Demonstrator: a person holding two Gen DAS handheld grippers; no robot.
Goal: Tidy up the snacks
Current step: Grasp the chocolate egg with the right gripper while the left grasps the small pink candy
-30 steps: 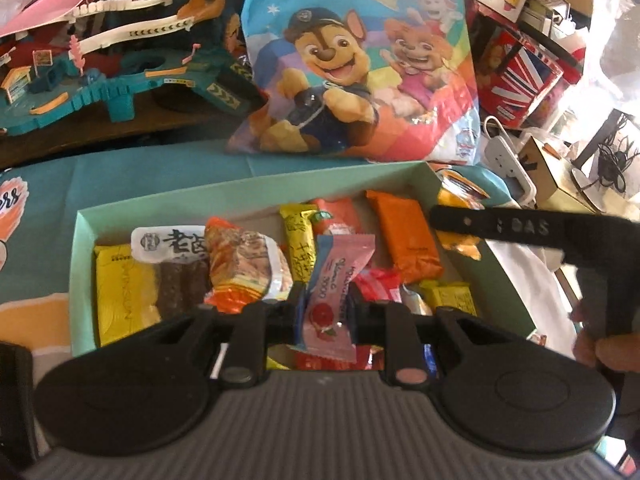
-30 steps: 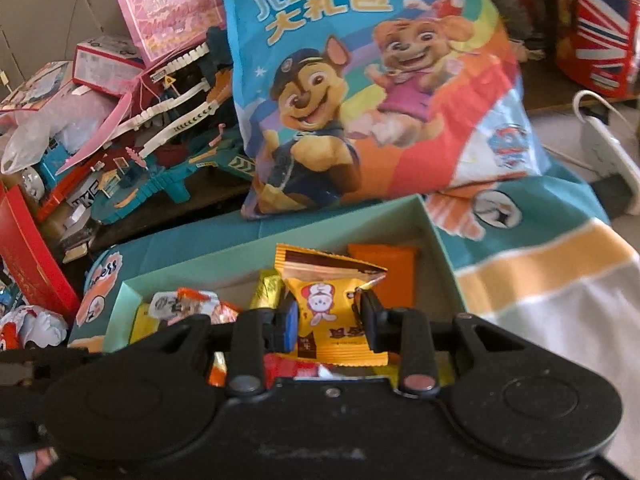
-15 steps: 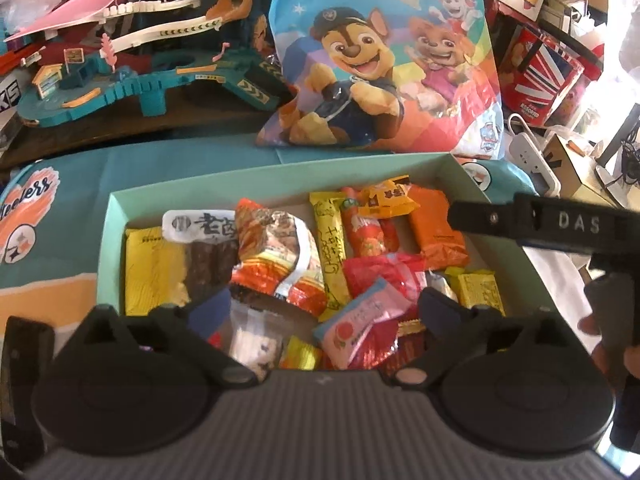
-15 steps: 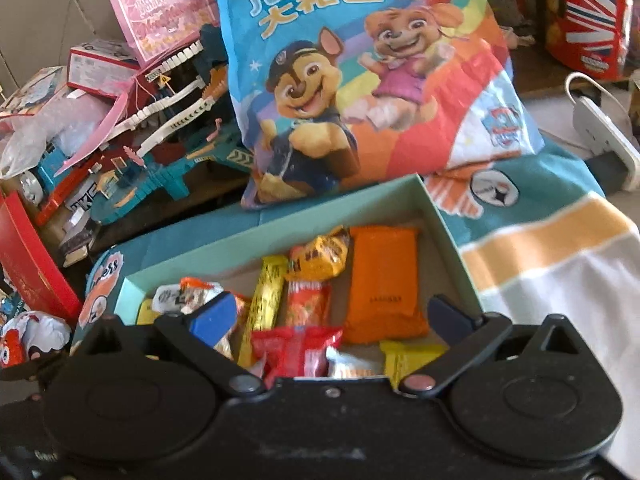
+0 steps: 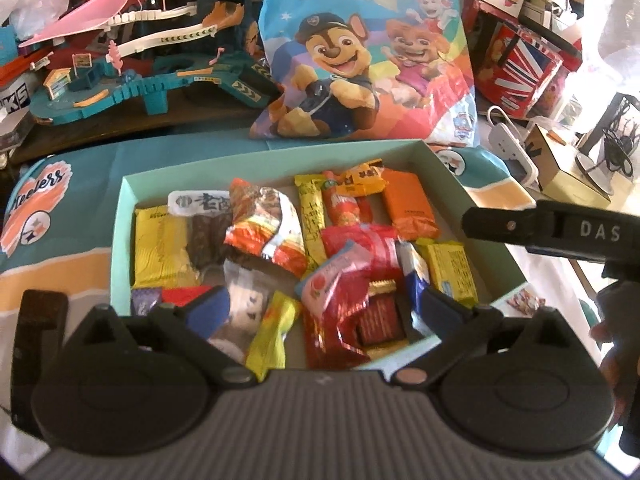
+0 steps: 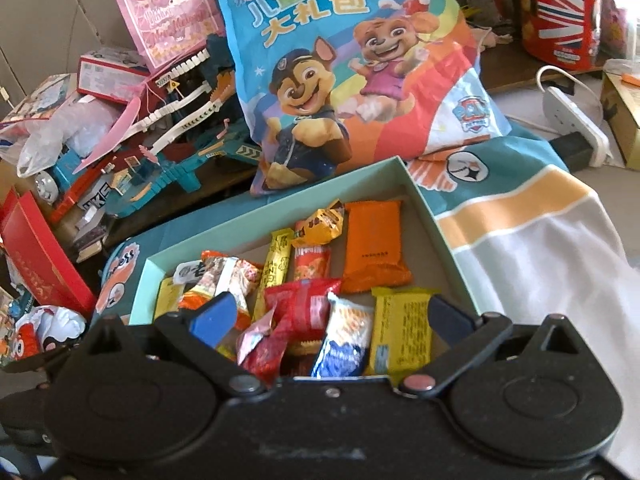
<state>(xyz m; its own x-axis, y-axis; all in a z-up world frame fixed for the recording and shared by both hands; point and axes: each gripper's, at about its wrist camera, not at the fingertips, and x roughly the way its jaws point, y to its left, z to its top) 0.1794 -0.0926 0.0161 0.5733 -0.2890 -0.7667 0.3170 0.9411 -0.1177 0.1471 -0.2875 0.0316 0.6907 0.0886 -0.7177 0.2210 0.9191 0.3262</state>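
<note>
A mint-green box (image 5: 272, 156) (image 6: 256, 220) on the teal cloth holds several wrapped snacks. My left gripper (image 5: 324, 308) hangs open over the box's near edge with nothing between its fingers. The pink strawberry packet (image 5: 336, 276) lies loose on the pile just ahead of it. My right gripper (image 6: 332, 316) is open too, over the near right part of the box. Its black body (image 5: 560, 232) shows at the right of the left wrist view. The small yellow-orange packet (image 6: 320, 222) (image 5: 360, 178) rests at the far side beside an orange packet (image 6: 374, 240).
A big cartoon-dog snack bag (image 5: 360, 60) (image 6: 352, 68) leans behind the box. A toy track set (image 5: 140, 64) fills the far left. A red flag-print tin (image 5: 520, 68) and a white power strip (image 6: 572, 120) are at the right. A red box (image 6: 36, 256) is at the left.
Both grippers went from shut on packets to wide open. The pink packet and the yellow-orange packet dropped into the box. Both hands drew back from the box.
</note>
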